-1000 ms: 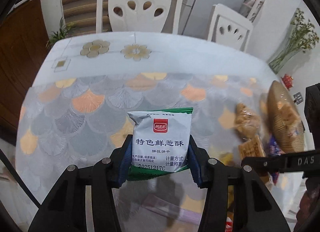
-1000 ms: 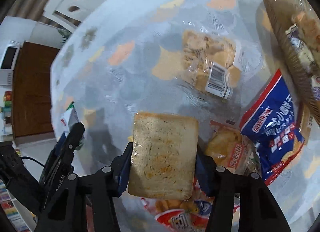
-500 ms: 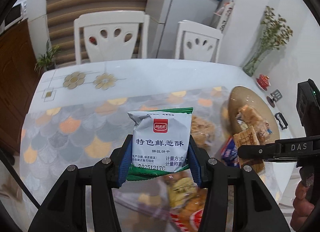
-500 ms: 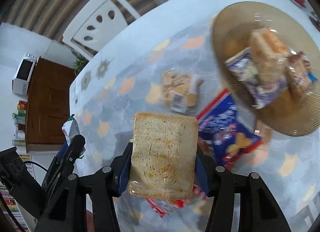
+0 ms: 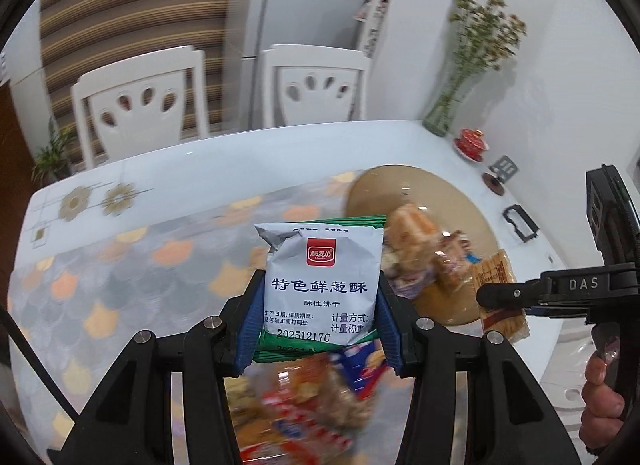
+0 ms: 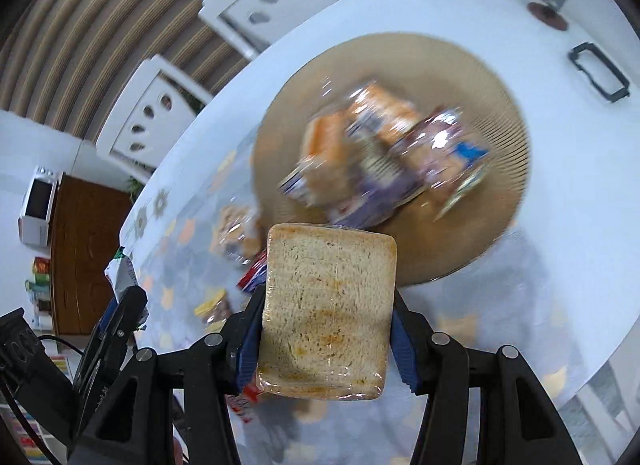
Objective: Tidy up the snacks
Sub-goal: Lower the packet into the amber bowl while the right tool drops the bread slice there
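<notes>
Plainly, both snacks were already off the table and carried in the air. The white-and-green biscuit packet [image 5: 322, 285] stood upright in the left gripper [image 5: 318, 329], its blue pads pressing on the packet's two side edges and its long axis running up and away from the fingers. The wrapped slice of toast [image 6: 328, 311] sat the same way in the right gripper [image 6: 326, 341], clamped across its width, top edge pointing toward the tan woven tray [image 6: 496, 77].

That tray was where the next move seemed to lead. In the right wrist view it lay just beyond the toast's top edge and below it, so the right hand looked the nearer of the two; from the left wrist view the tray [image 5: 404, 181] lay ahead and to the right of the packet, with the right gripper [image 5: 504, 295] and its toast between the packet and the tray's near rim. Several wrapped snacks [image 6: 384, 157] were already heaped in the tray's middle, blurred. More loose packets [image 5: 304, 397] lay on the patterned tablecloth [image 5: 120, 277] beneath the left gripper, also too blurred to name.

Farther out stood two white chairs [image 5: 140, 105], a glass vase of dried flowers [image 5: 452, 105] and a small red cup [image 5: 472, 143] near the table's far corner.
</notes>
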Demonstrator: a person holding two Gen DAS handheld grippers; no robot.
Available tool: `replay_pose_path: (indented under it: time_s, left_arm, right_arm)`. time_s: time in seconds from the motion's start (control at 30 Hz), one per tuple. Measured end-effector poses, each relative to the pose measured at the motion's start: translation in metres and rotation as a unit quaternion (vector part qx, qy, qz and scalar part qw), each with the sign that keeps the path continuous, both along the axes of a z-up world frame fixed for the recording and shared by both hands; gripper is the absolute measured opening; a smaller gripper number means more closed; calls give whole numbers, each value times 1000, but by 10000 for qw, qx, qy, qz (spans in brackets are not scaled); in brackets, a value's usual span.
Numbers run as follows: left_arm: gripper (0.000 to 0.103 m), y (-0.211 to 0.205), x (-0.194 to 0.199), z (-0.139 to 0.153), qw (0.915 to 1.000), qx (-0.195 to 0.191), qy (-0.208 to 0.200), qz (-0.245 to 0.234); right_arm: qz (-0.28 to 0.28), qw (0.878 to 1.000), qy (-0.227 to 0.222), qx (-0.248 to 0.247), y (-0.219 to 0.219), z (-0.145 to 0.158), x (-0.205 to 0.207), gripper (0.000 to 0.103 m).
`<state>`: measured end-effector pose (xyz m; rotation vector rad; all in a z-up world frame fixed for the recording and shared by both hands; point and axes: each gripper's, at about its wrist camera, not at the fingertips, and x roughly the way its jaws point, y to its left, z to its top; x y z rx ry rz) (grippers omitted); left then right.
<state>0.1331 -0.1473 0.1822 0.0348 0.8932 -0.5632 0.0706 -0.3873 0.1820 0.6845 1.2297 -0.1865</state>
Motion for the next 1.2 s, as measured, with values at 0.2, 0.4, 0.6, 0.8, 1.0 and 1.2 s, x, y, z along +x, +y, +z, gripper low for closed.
replay_pose_path:
  time_s: [0.2, 0.4, 0.6, 0.8, 1.0, 1.2]
  left_arm:
    - [47, -59, -1, 4, 9995, 142, 37, -297]
    - [47, -105, 7, -7, 9981, 94, 347, -490]
    - [47, -144, 11, -28, 9954, 162, 641, -686]
    - [48, -172, 13, -45, 9933, 360, 782, -774]
    - [80, -178, 13, -48, 9931, 330, 815, -771]
    - [80, -153, 11, -40, 9944, 247, 904, -493]
  right_arm:
    - [-160, 9996, -204, -112, -52, 11, 0, 54]
    - [-43, 9988, -392, -275, -84, 13, 21, 54]
    - [319, 9972, -468, -487, -101, 2, 52, 54]
    - [608, 9956, -388, -600, -115, -16, 85, 54]
    - [719, 9952, -525, -398, -128, -22, 92, 75]
    - [621, 9953, -588, -465, -139, -15, 80, 75]
